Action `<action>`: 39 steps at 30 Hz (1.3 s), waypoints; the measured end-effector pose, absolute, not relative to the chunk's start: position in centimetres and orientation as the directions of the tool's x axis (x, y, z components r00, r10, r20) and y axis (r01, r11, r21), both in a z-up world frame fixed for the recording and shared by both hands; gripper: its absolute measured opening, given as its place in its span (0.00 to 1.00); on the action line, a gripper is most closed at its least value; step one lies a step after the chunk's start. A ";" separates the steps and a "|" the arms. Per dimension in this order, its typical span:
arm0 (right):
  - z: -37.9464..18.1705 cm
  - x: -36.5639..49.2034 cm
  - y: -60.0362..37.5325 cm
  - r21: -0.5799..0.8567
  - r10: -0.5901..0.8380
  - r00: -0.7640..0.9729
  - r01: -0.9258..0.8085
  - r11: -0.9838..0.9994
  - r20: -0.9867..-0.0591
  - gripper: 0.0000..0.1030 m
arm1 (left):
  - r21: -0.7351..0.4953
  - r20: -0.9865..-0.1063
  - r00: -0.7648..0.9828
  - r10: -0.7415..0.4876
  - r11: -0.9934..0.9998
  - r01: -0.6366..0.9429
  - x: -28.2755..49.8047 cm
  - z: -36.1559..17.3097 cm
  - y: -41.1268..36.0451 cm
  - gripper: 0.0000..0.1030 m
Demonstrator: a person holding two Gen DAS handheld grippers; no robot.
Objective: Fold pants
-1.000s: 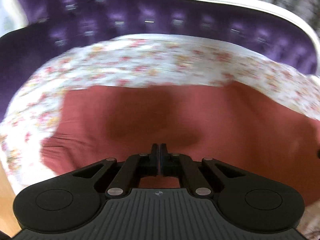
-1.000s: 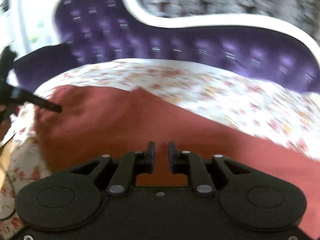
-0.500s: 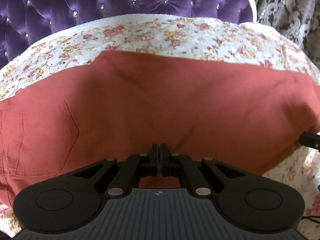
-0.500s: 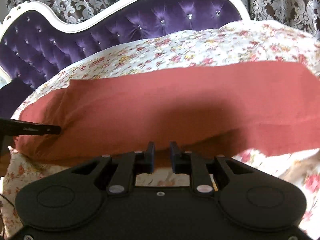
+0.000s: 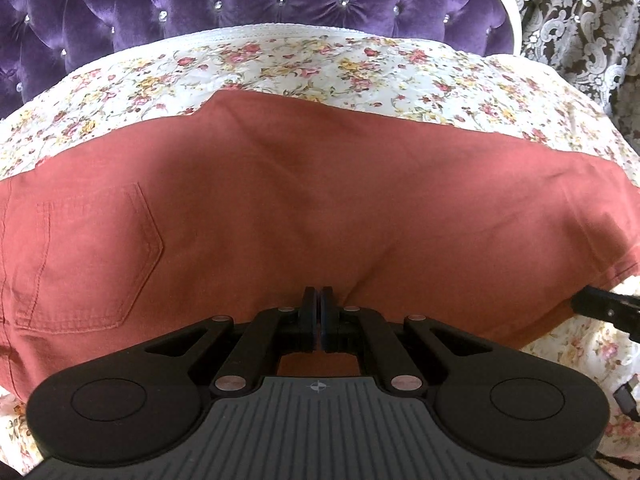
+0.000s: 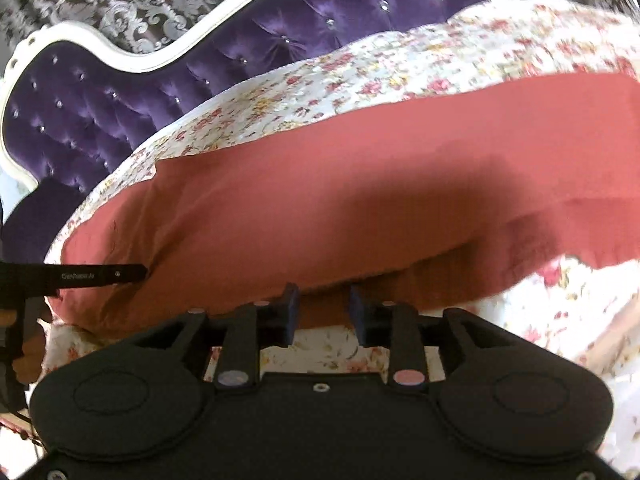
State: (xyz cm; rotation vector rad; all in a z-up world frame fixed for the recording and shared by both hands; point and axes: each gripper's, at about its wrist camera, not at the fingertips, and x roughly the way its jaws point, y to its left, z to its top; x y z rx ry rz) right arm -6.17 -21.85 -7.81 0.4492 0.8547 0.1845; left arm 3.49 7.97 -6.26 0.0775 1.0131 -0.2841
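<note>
Rust-red pants lie spread across a floral bedspread, back pocket at the left. My left gripper is shut on the near edge of the pants. In the right wrist view the pants fill the middle. My right gripper is open, its jaws parted at the near edge of the cloth with nothing between them. The left gripper's finger shows at the left of that view, on the pants. The right gripper's tip shows at the right edge of the left view.
A purple tufted headboard with a white frame stands behind the bed. Patterned grey curtains hang behind it. The floral bedspread shows around the pants.
The right gripper has opened wider and let go of the pants' edge. The left gripper stays shut on the cloth. Both views have settled from the earlier sweep.
</note>
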 end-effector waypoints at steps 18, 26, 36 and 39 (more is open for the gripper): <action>-6.6 -6.9 -21.3 0.451 0.302 0.643 0.076 0.889 -0.704 0.07 | -0.048 -0.821 0.519 -0.238 0.935 0.353 2.9 -4.2 5.7 0.03; -5.6 -7.7 -23.3 0.421 0.304 0.615 0.051 0.906 -0.727 0.20 | -0.095 -0.816 0.475 -0.329 0.887 0.452 3.8 -4.8 -0.4 0.03; -3.3 -10.2 -34.7 0.258 -0.084 0.693 0.375 0.891 -0.716 0.42 | -0.082 -0.834 0.422 -0.355 0.836 0.542 3.7 -7.2 -6.0 0.04; -5.0 -9.7 -38.1 0.265 -0.134 0.644 0.483 0.835 -0.753 0.42 | -0.107 -0.835 0.410 -0.368 0.838 0.535 3.9 -7.2 -5.4 0.03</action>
